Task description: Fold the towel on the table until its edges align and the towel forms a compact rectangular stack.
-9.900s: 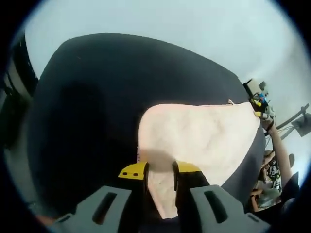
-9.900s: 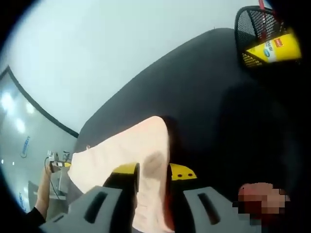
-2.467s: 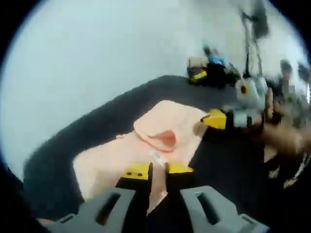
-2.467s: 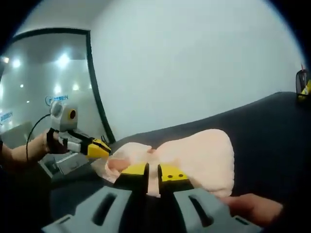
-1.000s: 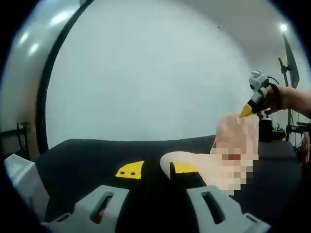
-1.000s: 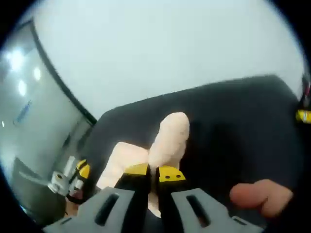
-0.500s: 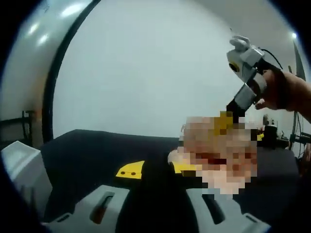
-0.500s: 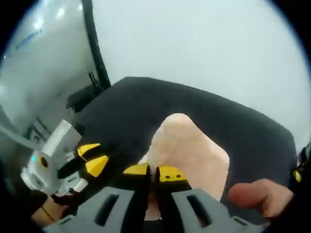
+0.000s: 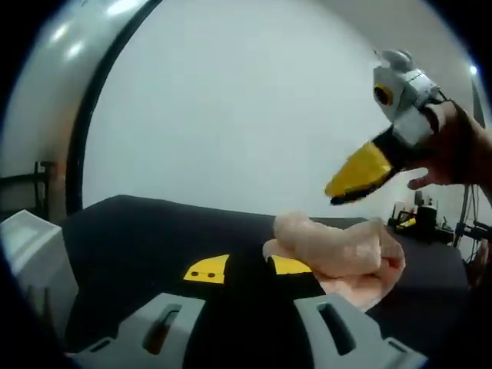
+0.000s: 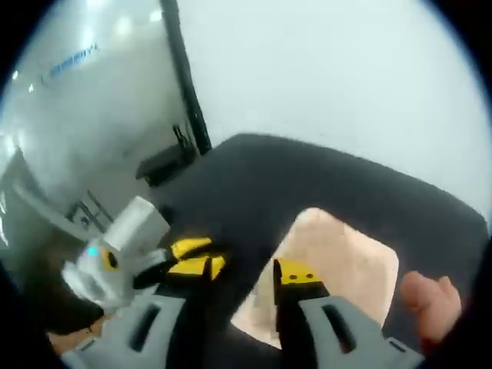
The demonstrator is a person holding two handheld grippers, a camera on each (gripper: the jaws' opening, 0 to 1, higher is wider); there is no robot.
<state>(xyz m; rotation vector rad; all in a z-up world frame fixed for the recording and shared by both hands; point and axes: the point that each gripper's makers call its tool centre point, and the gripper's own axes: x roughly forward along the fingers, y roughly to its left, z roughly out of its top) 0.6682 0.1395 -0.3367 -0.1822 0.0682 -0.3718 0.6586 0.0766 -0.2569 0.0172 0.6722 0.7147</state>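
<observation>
In the left gripper view, a white box sits at the far left edge of the dark table. The left gripper hangs low over the table with its jaws spread wide and nothing between them, probably because it has no hold to keep at this stage. Right of it the peach towel lies on the table as a thick, lumpy bundle, its upper fold rolled over rather than flat. Above the towel the right gripper, held in a hand, hovers clear of the cloth.

In the right gripper view, the left gripper shows at the left, apart from the towel. The right gripper has its jaws parted and empty above the towel, which looks roughly rectangular from above. A fingertip shows at the right. The fold seems nearly done; the edges may need squaring.
</observation>
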